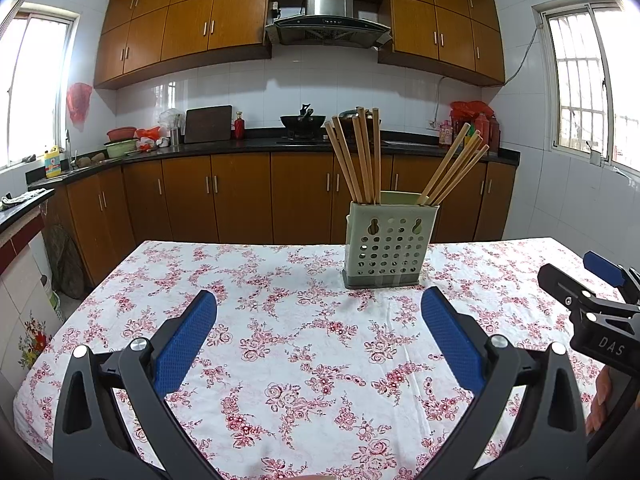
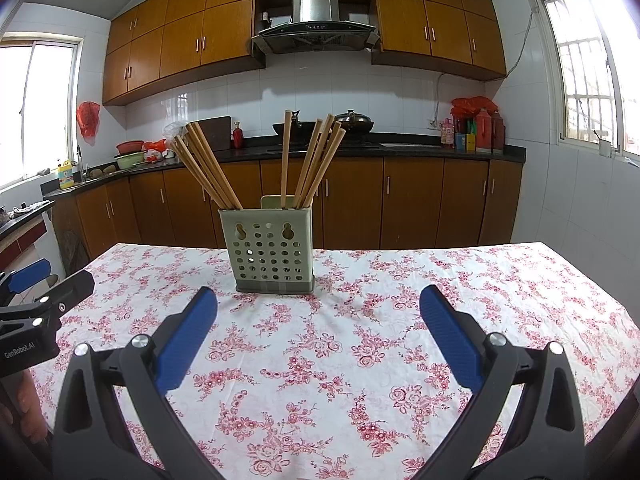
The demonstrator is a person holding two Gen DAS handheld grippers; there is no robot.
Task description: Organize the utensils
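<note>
A pale green perforated utensil holder (image 1: 386, 246) stands upright on the floral tablecloth (image 1: 280, 340). It also shows in the right wrist view (image 2: 270, 250). Several wooden chopsticks (image 1: 358, 158) stand in it in two bunches, one leaning left and one leaning right (image 1: 454, 170); they show in the right wrist view too (image 2: 208, 168). My left gripper (image 1: 318, 304) is open and empty, short of the holder and a little left of it. My right gripper (image 2: 318, 302) is open and empty, short of the holder and a little right of it.
The table's far edge (image 1: 320, 244) is just behind the holder. Beyond it run brown kitchen cabinets (image 1: 240, 196) and a dark counter with a wok (image 1: 303, 121). The right gripper shows at the right edge of the left wrist view (image 1: 592, 300).
</note>
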